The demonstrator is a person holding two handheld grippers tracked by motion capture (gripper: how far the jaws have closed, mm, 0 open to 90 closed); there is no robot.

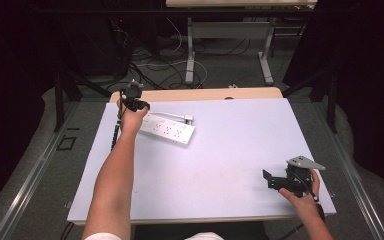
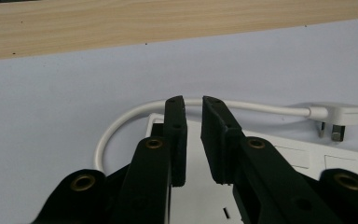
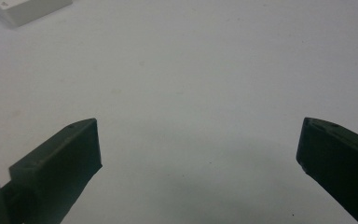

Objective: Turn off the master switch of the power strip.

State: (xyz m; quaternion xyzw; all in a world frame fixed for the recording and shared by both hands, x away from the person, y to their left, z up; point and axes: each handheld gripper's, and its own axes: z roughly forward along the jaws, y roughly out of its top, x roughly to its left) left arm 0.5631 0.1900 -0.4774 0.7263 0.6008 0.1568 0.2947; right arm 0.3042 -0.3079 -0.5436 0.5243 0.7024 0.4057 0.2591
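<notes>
While my left gripper (image 2: 193,105) hangs over the near-left end of the white power strip (image 1: 167,129), which lies at about eleven o'clock on the pale mat (image 1: 230,150), I judge the step in hand to be taking hold of its white cord (image 2: 121,123). Its jaws stand nearly together with a narrow gap, and I see nothing pinched between them; the cord curves just past their tips toward the plug (image 2: 338,114) at two o'clock. My right gripper (image 3: 200,144) waits spread wide over bare mat at four o'clock, holding nothing. Next I would need to settle the tips around the cord. Where cord meets strip is hidden behind the jaws.
</notes>
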